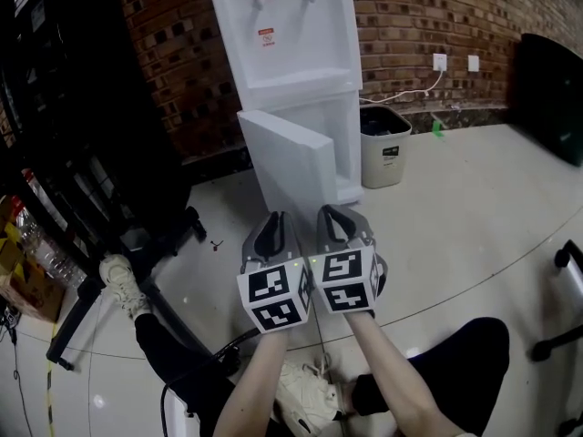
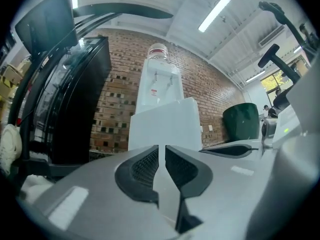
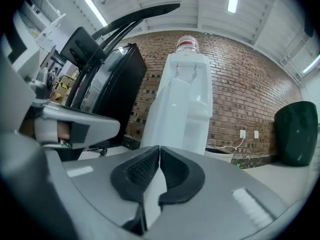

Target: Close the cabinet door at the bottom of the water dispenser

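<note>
The white water dispenser stands against the brick wall. Its bottom cabinet door hangs open, swung out towards me on its left side. Both grippers are held side by side in front of the door, a short way off and touching nothing. My left gripper is shut with nothing between its pads, and my right gripper is also shut and empty. In the left gripper view the open door fills the space just beyond the closed left gripper. The right gripper view shows the dispenser ahead of the closed right gripper.
A white waste bin stands right of the dispenser, with a cable and wall sockets behind it. A black cabinet and a chair base crowd the left. A dark bulky seat sits far right. My legs and shoes are below.
</note>
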A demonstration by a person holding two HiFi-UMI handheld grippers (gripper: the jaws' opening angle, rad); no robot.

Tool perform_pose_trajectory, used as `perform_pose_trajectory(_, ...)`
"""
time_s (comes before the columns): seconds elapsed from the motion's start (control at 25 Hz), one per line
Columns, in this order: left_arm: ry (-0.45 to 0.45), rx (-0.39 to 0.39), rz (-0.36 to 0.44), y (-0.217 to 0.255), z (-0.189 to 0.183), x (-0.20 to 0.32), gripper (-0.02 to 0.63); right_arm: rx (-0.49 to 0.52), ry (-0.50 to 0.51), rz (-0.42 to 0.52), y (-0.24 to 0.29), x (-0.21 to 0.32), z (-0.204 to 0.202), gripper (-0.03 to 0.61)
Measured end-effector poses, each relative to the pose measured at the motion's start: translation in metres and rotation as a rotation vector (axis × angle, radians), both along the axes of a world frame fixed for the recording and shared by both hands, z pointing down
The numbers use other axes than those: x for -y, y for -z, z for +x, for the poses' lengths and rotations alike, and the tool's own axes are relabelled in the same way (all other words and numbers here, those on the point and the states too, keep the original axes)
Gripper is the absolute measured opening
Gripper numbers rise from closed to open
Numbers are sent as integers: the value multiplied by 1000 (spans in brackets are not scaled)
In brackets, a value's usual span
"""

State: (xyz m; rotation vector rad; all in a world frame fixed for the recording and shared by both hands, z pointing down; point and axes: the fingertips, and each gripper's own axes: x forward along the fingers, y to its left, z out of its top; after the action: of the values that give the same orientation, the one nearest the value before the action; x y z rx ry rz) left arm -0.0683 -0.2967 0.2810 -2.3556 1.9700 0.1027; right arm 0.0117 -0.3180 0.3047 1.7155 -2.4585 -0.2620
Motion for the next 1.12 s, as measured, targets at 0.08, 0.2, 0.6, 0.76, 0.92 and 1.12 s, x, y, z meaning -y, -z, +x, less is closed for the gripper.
perform_pose_trajectory(0.08,-9,0,-1,0,7,5,55,4,-16,2,0,6,8,8)
perform_pose_trajectory(0.2,-20,7,-12,-4,17,13,55,6,-44,1,0,15,21,8)
perform_pose_trajectory(0.6,10,0,-39,-20,36,58,57,-100,-119,30,2,56,63,0)
perform_pose_trajectory(0.76,-6,6,-43,-21,50,78,89,-126,-140,37,1,76,78,0)
perform_pose_trajectory(0.92,-39,45,-37,-22,65,100,89,-128,-153,47,-1,96,92,0)
perform_pose_trajectory(1.12,-48,68,-32,-17,77,133,110,-171,-168,47,0,129,108,0)
